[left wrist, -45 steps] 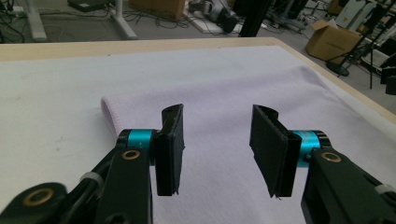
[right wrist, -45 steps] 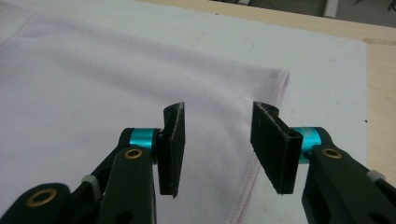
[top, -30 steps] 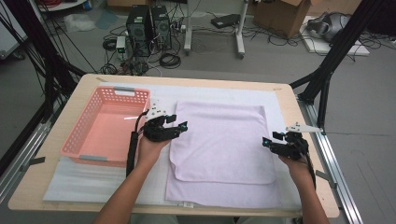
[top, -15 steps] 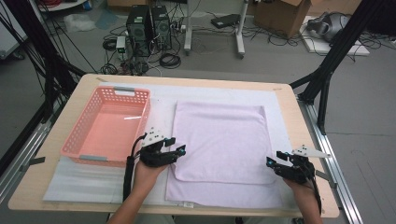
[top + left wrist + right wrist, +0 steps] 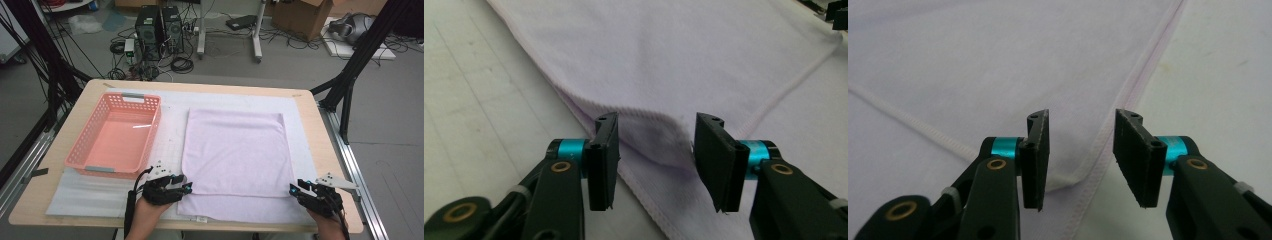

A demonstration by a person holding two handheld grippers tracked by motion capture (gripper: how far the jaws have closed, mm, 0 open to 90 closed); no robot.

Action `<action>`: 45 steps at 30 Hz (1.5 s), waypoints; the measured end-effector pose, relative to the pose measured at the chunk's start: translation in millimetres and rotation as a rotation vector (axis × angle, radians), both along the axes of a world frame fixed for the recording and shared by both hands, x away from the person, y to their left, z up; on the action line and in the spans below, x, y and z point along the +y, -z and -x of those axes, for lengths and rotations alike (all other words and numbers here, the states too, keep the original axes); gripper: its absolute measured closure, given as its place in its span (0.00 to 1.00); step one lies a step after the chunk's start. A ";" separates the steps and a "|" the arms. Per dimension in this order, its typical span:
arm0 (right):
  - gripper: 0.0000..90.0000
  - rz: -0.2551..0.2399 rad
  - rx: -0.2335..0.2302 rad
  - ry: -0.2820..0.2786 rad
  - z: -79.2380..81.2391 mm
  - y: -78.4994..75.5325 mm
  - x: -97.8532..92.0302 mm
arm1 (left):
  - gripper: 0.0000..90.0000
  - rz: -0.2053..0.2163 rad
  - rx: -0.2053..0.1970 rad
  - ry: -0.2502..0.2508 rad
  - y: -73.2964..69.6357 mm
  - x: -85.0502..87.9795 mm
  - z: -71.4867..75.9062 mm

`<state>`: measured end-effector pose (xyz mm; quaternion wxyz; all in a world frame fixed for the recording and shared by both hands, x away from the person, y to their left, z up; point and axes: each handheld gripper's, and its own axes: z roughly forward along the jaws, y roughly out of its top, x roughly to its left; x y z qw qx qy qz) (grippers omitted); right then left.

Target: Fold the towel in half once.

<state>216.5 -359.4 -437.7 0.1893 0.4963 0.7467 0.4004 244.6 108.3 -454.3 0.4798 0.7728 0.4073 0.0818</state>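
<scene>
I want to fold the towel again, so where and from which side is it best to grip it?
Probably at the two near corners of the upper layer of the towel, coming in low from the near edge. That layer ends short of the lower one, so its corners lie free. The left gripper and right gripper each straddle one, jaws just closing, pads not yet pressing.

A pink basket (image 5: 114, 135) sits on the bench (image 5: 310, 112), just beyond the left tool and slightly to its left, seemingly empty. A white mat (image 5: 170, 125) covers the bench beneath it. Computer towers (image 5: 159, 22) and cables (image 5: 182, 64) lie on the floor far beyond both tools.
</scene>
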 end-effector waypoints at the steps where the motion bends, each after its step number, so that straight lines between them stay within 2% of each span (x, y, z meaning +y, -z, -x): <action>1: 0.67 0.015 0.006 -0.009 4.4 -0.1 4.4 | 0.68 -0.005 0.001 0.001 2.2 -0.7 4.4; 4: 0.70 0.029 0.027 -0.014 7.9 0.0 9.6 | 0.80 -0.024 0.003 -0.008 1.3 -2.1 6.2; 5: 0.72 0.043 0.037 -0.012 8.1 0.9 11.2 | 0.82 -0.024 0.003 -0.008 1.3 -2.1 6.2; 6: 0.74 0.062 0.052 -0.012 7.7 2.7 12.8 | 0.90 -0.042 0.001 -0.015 1.0 -3.3 7.2; 8: 0.78 0.084 0.063 -0.007 7.0 4.4 13.4 | 0.94 -0.039 0.002 -0.020 0.2 -3.7 8.0; 10: 0.89 0.095 0.063 0.002 6.8 3.7 12.4 | 0.95 -0.036 -0.005 -0.019 -0.6 -2.8 8.7; 12: 0.94 0.110 0.057 0.004 7.5 4.2 11.8 | 0.95 -0.020 -0.007 -0.019 -1.2 -0.8 9.1; 14: 0.99 0.099 0.059 -0.005 7.3 4.1 10.4 | 0.95 -0.006 -0.013 -0.020 -2.0 1.2 9.7; 20: 0.99 0.069 0.056 -0.004 8.7 2.6 6.3 | 0.95 0.026 -0.013 -0.020 -1.9 4.0 11.9; 24: 0.78 0.025 0.022 0.029 11.6 -4.3 2.1 | 0.95 0.040 -0.009 -0.023 -1.8 5.3 12.1; 26: 0.74 0.025 0.026 0.027 11.5 -3.3 2.8 | 0.96 0.039 -0.006 -0.021 -1.4 5.5 12.3; 29: 0.74 0.062 0.058 0.008 9.7 1.6 8.3 | 0.96 0.038 -0.005 -0.017 -1.0 5.7 13.0; 31: 0.79 0.102 0.072 0.000 8.6 4.5 11.7 | 0.96 0.041 -0.003 -0.016 -0.9 5.9 13.1; 33: 0.92 0.102 0.077 -0.012 8.0 4.3 12.5 | 0.96 0.041 -0.005 -0.014 -0.8 6.9 13.5; 35: 0.95 0.114 0.070 -0.020 8.4 4.2 14.4 | 0.96 0.045 -0.004 -0.016 -0.6 7.2 14.1; 38: 0.96 0.107 0.071 -0.016 8.5 4.0 13.9 | 0.96 0.051 -0.005 -0.017 -0.9 8.0 15.1; 42: 0.96 0.071 0.072 -0.007 13.1 0.8 9.8 | 0.96 0.087 -0.004 -0.012 -2.4 12.2 19.4; 44: 0.96 0.060 0.070 -0.014 16.8 -1.1 7.9 | 0.96 0.091 -0.003 -0.012 -2.4 12.8 21.1; 45: 0.96 0.052 0.069 -0.010 19.4 -2.4 7.6 | 0.97 0.101 0.001 -0.010 -2.5 13.5 25.9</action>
